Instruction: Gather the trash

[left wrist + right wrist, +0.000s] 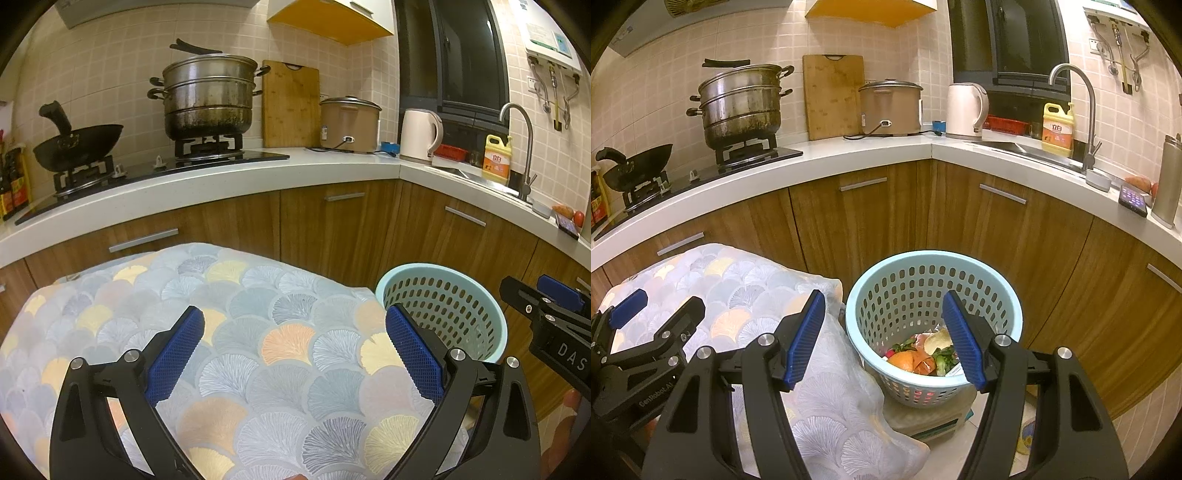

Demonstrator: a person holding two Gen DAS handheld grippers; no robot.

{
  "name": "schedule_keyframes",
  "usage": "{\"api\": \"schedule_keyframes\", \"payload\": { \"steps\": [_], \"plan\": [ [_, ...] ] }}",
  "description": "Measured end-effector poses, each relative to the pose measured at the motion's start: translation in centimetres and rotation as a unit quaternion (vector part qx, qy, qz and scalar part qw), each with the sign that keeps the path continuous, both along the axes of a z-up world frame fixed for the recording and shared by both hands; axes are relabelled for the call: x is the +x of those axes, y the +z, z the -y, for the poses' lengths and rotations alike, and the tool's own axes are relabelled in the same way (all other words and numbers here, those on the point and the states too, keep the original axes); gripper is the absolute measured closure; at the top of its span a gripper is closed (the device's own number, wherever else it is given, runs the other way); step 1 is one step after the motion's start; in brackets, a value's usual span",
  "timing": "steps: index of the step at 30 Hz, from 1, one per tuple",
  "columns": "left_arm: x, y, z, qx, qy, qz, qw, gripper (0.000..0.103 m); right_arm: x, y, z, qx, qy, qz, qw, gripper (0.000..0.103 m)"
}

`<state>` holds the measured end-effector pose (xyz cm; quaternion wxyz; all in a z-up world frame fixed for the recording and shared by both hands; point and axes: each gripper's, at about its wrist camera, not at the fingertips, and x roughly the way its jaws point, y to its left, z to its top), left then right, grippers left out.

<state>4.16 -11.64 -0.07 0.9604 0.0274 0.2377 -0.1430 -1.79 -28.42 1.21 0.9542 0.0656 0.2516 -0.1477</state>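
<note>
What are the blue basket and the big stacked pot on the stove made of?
The basket looks like matte moulded plastic: pale blue, thin walls, even rows of holes. The pot looks like stainless steel: shiny silver with reflections, its lower part darkened by scorch marks.

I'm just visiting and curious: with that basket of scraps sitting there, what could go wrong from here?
The basket stands on a small stool, so a nudge from the open right gripper might tip it and spill the food scraps. Its walls are full of holes, so small bits could fall through. The patterned cloth hangs right beside the rim and might snag or get soiled.
</note>
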Motion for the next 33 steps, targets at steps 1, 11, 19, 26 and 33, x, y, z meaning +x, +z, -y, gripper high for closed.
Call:
{"api": "schedule_keyframes", "payload": {
  "steps": [1, 11, 19, 26, 33],
  "plan": [
    [0.00, 0.00, 0.00, 0.000, 0.000, 0.000, 1.0000, 0.007, 0.00, -0.01, -0.01, 0.000, 0.000, 0.000, 1.000, 0.041],
    [0.15, -0.08, -0.07, -0.001, 0.002, -0.004, 1.0000, 0.007, 0.02, -0.04, -0.01, 0.000, -0.001, 0.000, 1.000, 0.041],
    [0.18, -0.05, -0.08, 0.000, 0.003, -0.004, 1.0000, 0.007, 0.13, -0.05, -0.03, -0.001, 0.000, 0.002, 1.000, 0.041],
    [0.18, -0.03, -0.15, 0.000, 0.003, -0.004, 1.0000, 0.007, 0.17, 0.02, -0.07, -0.001, 0.000, 0.002, 1.000, 0.041],
    [0.20, -0.03, -0.14, 0.000, 0.003, -0.004, 1.0000, 0.007, 0.19, 0.10, -0.12, -0.001, 0.000, 0.002, 1.000, 0.041]
  ]
}}
